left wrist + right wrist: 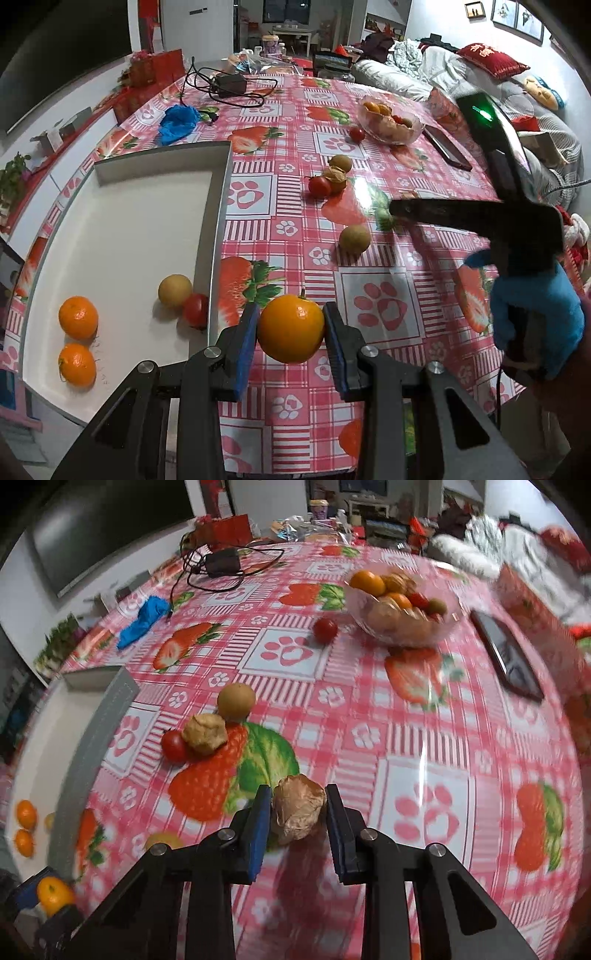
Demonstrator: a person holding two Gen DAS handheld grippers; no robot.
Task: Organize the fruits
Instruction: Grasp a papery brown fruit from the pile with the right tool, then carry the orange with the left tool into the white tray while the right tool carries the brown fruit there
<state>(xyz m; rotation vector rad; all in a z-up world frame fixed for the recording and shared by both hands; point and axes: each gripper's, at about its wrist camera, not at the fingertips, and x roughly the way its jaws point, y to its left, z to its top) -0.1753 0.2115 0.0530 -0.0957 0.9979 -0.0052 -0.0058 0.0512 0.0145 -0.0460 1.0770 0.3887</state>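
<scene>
Left jaws [290,328]: closed on an orange [290,328], both blue pads pressed to its sides, carried above the bench [424,295].
Right jaws [298,814]: gripping a papery husked fruit [298,811] between the pads; no earlier view shows how they got there.
Tray [218,206]: white, just left of my left jaws, its grey wall close beside the left pad.
In the tray: two oranges [78,317] at the near left, a yellowish round fruit [175,290] touching a red tomato [195,310] against the right wall.
Ahead of my right jaws: a second husked fruit [204,734] with a small tomato [173,745] touching its left side and a brown round fruit [236,701] just behind it.
Farther on: a lone tomato [325,629], just left of the glass bowl [402,635].
Bowl: piled with mixed fruit, well ahead and to the right.
Far right: a dark phone [508,657] flat on the bench.
</scene>
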